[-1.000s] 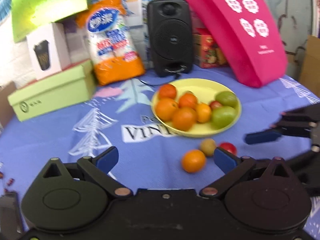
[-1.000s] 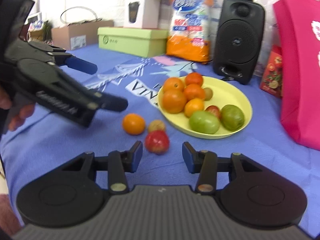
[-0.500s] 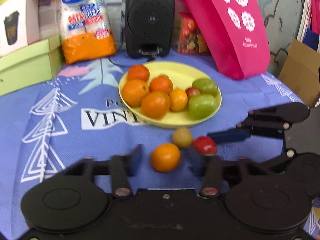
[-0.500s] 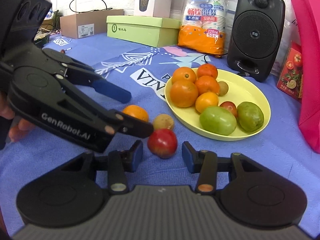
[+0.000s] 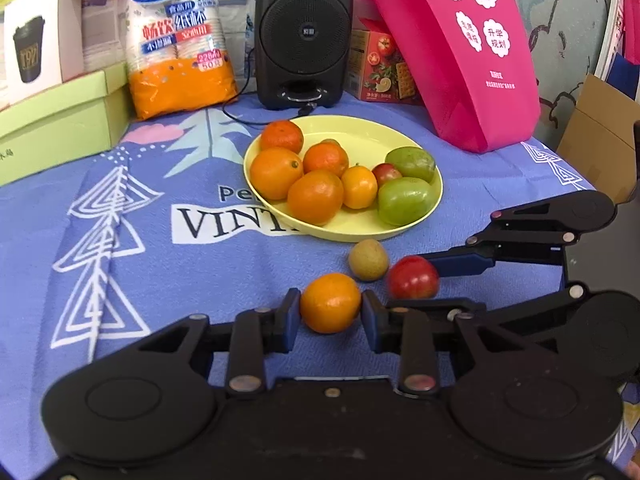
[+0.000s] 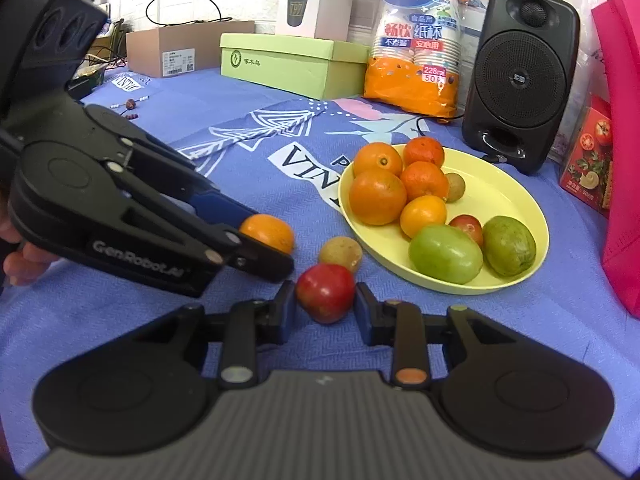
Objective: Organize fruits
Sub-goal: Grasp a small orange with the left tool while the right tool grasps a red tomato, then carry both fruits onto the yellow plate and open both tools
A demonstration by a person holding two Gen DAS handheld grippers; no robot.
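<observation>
On the blue tablecloth in front of the yellow plate [image 5: 400, 236] lie three loose fruits. In the left wrist view my left gripper [image 5: 330, 312] is shut on the orange [image 5: 330, 302], one pad on each side. The right wrist view shows my right gripper [image 6: 325, 304] with its jaws closing on the red fruit [image 6: 325, 292], both pads touching it. A small yellow-brown fruit [image 5: 368, 260] rests between those two fruits and the plate. Several oranges, two green fruits and a small red one fill the plate. The two grippers sit close side by side.
Behind the plate stand a black speaker [image 5: 304, 36] with its cable, a pack of paper cups [image 5: 176, 40], a green box [image 5: 60, 116], a red carton [image 5: 380, 68] and a pink bag [image 5: 460, 48]. A cardboard box [image 6: 180, 48] is far left. A hand [image 6: 20, 260] holds the left gripper.
The left jaws went from wide open to shut on the orange. The right jaws narrowed onto the red fruit. Both grippers came nearer to the loose fruits.
</observation>
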